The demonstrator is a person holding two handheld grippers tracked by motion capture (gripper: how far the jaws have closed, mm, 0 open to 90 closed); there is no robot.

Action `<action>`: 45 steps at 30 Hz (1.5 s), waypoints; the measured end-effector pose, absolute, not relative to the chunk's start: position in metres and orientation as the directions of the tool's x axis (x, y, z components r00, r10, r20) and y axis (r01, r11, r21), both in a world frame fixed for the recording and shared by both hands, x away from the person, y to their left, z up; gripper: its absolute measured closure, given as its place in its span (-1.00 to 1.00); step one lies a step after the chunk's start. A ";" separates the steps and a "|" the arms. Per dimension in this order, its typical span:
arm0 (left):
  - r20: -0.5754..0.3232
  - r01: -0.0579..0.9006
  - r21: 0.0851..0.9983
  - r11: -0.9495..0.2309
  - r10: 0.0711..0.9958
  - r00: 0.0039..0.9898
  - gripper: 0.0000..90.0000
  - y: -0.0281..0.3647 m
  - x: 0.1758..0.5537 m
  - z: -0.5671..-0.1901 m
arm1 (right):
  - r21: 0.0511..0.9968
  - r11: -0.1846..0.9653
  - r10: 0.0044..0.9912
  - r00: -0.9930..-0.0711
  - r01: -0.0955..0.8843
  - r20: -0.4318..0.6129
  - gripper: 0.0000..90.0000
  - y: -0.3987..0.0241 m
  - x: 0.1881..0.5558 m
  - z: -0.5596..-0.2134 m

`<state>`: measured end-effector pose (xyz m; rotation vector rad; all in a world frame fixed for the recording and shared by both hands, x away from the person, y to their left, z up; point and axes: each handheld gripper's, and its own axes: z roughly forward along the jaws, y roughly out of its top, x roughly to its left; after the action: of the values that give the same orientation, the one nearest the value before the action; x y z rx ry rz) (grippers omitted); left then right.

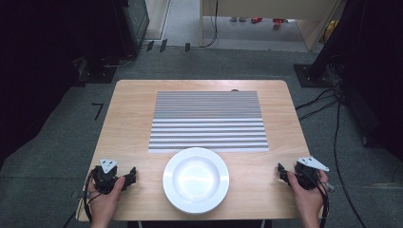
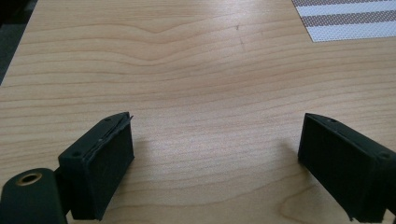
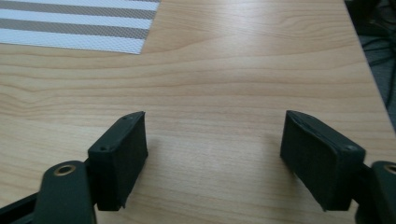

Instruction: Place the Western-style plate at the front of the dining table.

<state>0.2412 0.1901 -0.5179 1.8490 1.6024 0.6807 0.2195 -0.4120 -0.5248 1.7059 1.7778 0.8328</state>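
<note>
A white round plate (image 1: 196, 179) lies near the front edge of the wooden table (image 1: 128, 123), just in front of a grey-and-white striped placemat (image 1: 208, 121). My left gripper (image 1: 129, 176) rests on the table at the front left, a short way left of the plate. Its jaws stand wide apart over bare wood (image 2: 215, 140), so it is open with nothing between them. At the front right, my right gripper (image 1: 281, 172) rests to the right of the plate. It is open too, with bare wood (image 3: 212, 140) between the jaws.
A corner of the placemat (image 2: 345, 21) lies ahead of the left gripper, and another corner of the placemat (image 3: 79, 25) lies ahead of the right one. Cables (image 1: 328, 102) trail over the grey carpet to the table's right. Dark stands flank the table.
</note>
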 end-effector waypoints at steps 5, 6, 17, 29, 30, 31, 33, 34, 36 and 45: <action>-0.001 0.693 0.714 -0.100 0.990 0.144 -0.77 0.190 0.242 -0.517 | 0.730 -0.014 0.999 -0.012 0.683 0.030 -0.73 -0.412 0.221 -0.526; -0.004 0.696 0.711 -0.098 0.990 0.142 -0.77 0.190 0.243 -0.516 | 0.730 -0.018 1.000 -0.006 0.683 0.031 -0.74 -0.412 0.222 -0.526; -0.087 0.665 0.744 -0.061 0.978 0.188 -0.77 0.179 0.241 -0.508 | 0.750 -0.094 0.994 0.015 0.655 0.112 -0.69 -0.406 0.220 -0.518; -0.145 0.626 0.778 -0.047 0.957 0.252 -0.77 0.165 0.232 -0.500 | 0.783 -0.078 0.991 -0.041 0.617 0.130 -0.69 -0.381 0.214 -0.505; -0.158 0.624 0.781 -0.039 0.953 0.257 -0.77 0.164 0.231 -0.500 | 0.785 -0.082 0.988 -0.050 0.614 0.143 -0.69 -0.379 0.213 -0.504; -0.167 0.623 0.782 -0.032 0.951 0.259 -0.77 0.163 0.231 -0.499 | 0.787 -0.080 0.988 -0.058 0.612 0.145 -0.69 -0.376 0.213 -0.504; -0.180 0.618 0.786 -0.024 0.947 0.265 -0.77 0.162 0.230 -0.498 | 0.790 -0.075 0.986 -0.075 0.608 0.151 -0.69 -0.372 0.212 -0.502; -0.185 0.616 0.788 -0.020 0.945 0.268 -0.77 0.161 0.229 -0.497 | 0.793 -0.071 0.985 -0.083 0.605 0.151 -0.69 -0.370 0.211 -0.501; -0.195 0.611 0.791 -0.014 0.942 0.273 -0.77 0.159 0.228 -0.496 | 0.796 -0.071 0.983 -0.091 0.601 0.156 -0.69 -0.365 0.210 -0.500; -0.196 0.588 0.808 -0.026 0.930 0.310 -0.77 0.149 0.223 -0.493 | 0.809 -0.062 0.976 -0.132 0.584 0.171 -0.69 -0.349 0.208 -0.495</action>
<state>0.2226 0.1490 -0.4926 1.7186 1.3795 0.5005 0.2080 -0.3492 -0.4953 1.6661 1.7426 1.0847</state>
